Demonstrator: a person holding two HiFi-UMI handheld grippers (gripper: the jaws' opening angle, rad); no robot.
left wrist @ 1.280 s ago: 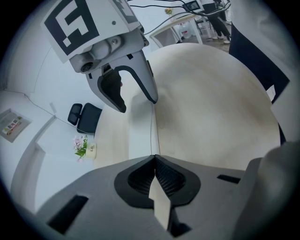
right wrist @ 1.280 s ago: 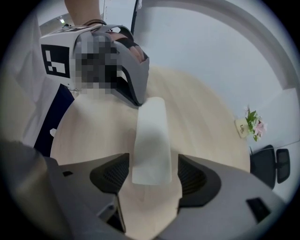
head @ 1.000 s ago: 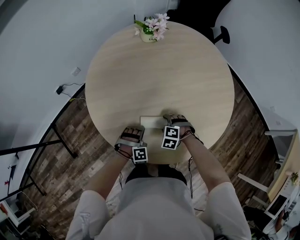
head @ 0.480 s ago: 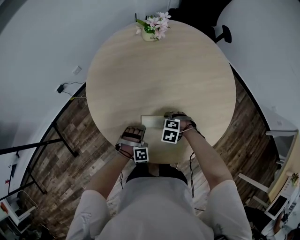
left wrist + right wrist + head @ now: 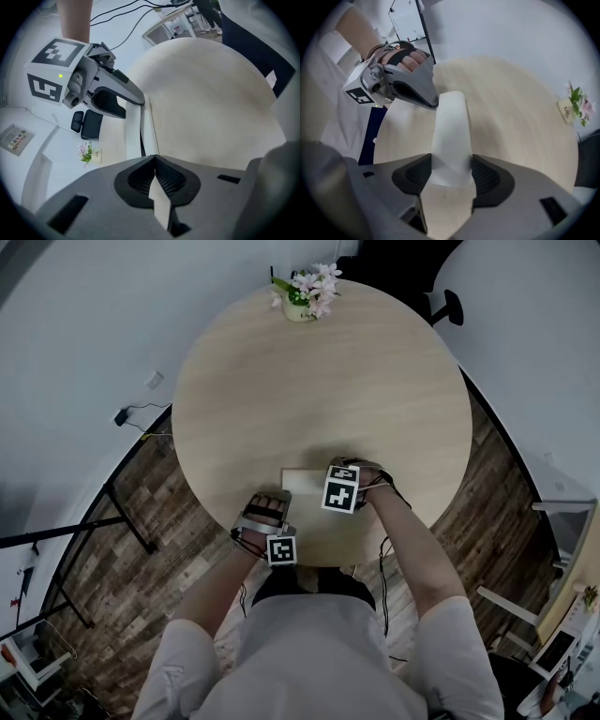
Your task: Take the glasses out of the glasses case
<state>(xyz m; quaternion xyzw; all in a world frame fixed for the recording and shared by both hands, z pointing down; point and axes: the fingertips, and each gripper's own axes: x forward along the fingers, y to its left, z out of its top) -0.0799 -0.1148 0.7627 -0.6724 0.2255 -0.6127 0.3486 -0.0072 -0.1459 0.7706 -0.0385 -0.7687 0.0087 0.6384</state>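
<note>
Your right tongs clamp white oblong glasses case at near edge of round pale wooden table. Left tongs look pinched on lid lip. Opening step. Next: lift lid, pin body.

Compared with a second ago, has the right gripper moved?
Yes: in the head view the right gripper has crept farther onto the table, toward the flower pot.
</note>
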